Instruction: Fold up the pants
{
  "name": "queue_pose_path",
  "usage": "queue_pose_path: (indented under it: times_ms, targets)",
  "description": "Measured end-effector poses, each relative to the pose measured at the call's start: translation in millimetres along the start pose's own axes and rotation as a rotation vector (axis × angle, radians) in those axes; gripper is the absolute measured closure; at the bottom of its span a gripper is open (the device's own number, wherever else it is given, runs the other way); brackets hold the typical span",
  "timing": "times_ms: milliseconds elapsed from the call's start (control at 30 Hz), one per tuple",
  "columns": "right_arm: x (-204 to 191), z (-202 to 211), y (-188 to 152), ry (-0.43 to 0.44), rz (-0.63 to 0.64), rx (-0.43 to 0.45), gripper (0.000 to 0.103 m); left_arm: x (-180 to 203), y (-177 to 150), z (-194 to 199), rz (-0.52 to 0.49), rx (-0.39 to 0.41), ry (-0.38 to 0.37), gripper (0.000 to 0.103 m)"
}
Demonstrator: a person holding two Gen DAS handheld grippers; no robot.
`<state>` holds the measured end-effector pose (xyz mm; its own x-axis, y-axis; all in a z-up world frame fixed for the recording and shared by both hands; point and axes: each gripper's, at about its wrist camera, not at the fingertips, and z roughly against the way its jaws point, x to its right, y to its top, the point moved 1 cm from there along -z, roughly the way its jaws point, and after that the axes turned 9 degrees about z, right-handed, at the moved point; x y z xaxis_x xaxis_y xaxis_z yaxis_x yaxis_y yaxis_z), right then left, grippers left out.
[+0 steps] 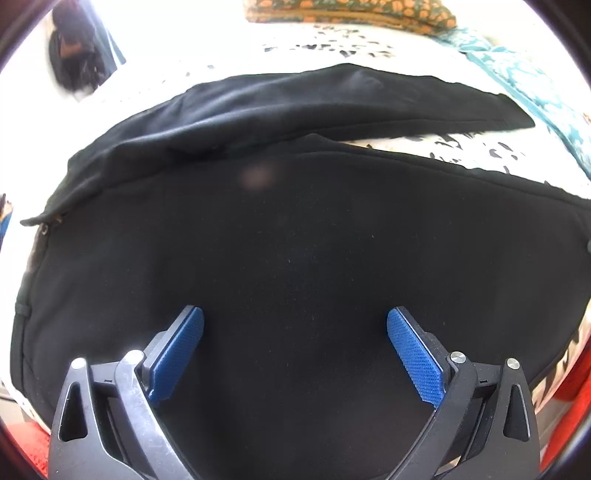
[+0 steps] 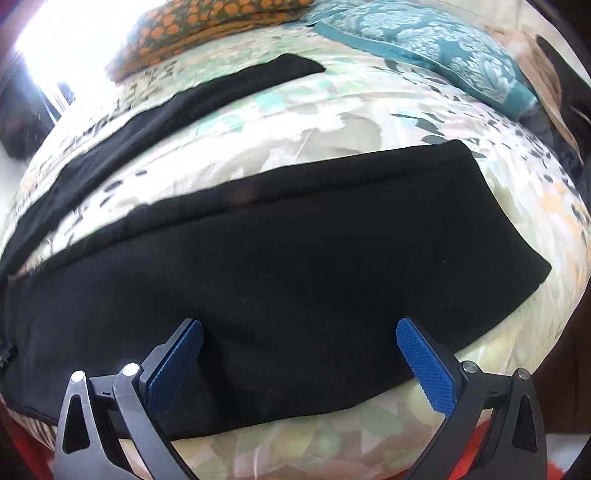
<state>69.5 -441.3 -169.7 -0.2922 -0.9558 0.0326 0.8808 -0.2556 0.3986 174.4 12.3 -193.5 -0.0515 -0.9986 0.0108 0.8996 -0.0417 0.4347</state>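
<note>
Black pants [image 1: 295,240] lie spread on a floral bed cover [image 2: 332,122], their two legs apart in a V. In the left wrist view the waist end sits at the left and the far leg [image 1: 332,99] stretches to the right. My left gripper [image 1: 295,325] hovers open over the near leg's wide upper part, nothing between its blue pads [image 1: 177,350]. The right wrist view shows the near leg [image 2: 295,258] ending in a hem at the right, and the far leg [image 2: 166,118] behind it. My right gripper [image 2: 299,336] is open over the near leg's front edge.
An orange-patterned pillow [image 2: 207,26] and a teal patterned pillow [image 2: 436,48] lie at the bed's far side. Red fabric [image 1: 576,376] shows below the bed's near edge. A dark object [image 1: 77,51] sits at the far left.
</note>
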Motion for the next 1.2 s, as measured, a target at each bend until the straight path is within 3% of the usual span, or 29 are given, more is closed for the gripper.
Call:
queue_pose_path:
  times_ms: [133,333,433,533,667,800,833,900,967,1200]
  targets:
    - [-7,-5,-5,-0.055,0.066,0.01,0.0,-1,-3,4,0.0,-0.003,-0.01,0.002]
    - [-6,2,-3,-0.059,0.05,-0.021,0.0,-10,8,18,0.056,-0.02,-0.026,0.004]
    - [-17,22,3,-0.033,0.068,0.015,0.0,-34,32,33,0.118,0.065,-0.051,0.004]
    - [-43,37,21,-0.009,0.152,0.063,0.0,-63,81,28,0.17,0.121,-0.005,0.004]
    - [-84,36,59,0.089,0.218,0.067,0.0,-94,137,-9,0.226,0.107,0.139,0.004]
    - [-105,21,103,0.175,0.203,0.051,0.0,-124,157,-72,0.267,-0.007,0.264,0.002]
    - [-104,16,115,0.176,0.198,0.051,0.0,-131,148,-79,0.276,0.0,0.232,0.002]
    - [-100,5,140,0.146,0.199,0.057,0.0,-137,138,-76,0.307,0.097,0.176,0.001]
    - [-90,-9,169,0.114,0.211,0.077,0.0,-132,131,-74,0.291,0.151,0.19,0.001]
    - [-29,-90,294,-0.03,0.186,0.1,0.0,-133,122,-74,0.295,0.201,0.186,0.001]
